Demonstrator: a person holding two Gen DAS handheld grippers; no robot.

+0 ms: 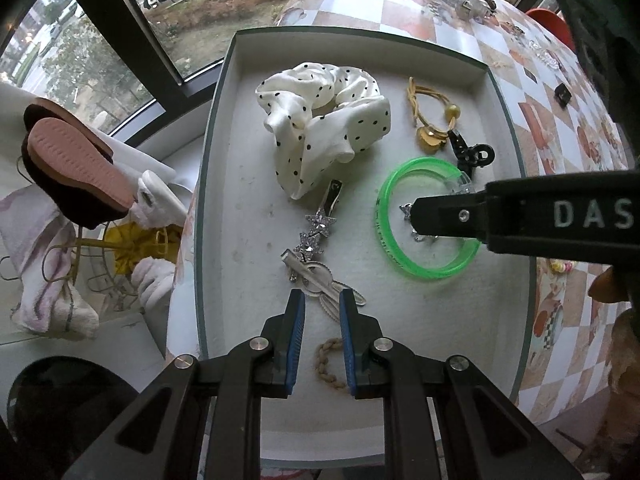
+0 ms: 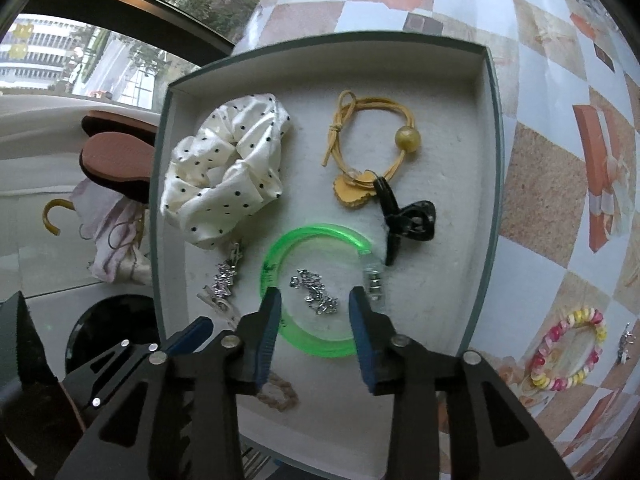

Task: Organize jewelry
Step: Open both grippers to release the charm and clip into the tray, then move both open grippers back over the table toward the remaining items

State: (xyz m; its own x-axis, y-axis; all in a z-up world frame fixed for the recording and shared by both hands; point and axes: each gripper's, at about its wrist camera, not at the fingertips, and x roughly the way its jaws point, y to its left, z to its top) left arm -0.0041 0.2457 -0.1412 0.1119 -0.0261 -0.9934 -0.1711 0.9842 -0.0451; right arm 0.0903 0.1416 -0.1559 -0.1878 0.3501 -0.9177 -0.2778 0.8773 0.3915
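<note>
Inside the green bangle (image 2: 304, 280) in the box (image 2: 486, 184) lies the small silver chain (image 2: 316, 291), just ahead of my right gripper (image 2: 316, 312), jaws released and empty, nearer than my left gripper (image 1: 322, 312), narrowly parted, holding nothing.

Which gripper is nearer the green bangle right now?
Right. The right gripper hovers over the green bangle, its fingers straddling the silver piece inside. The left gripper sits off beside it, over the silver hair clips.
</note>
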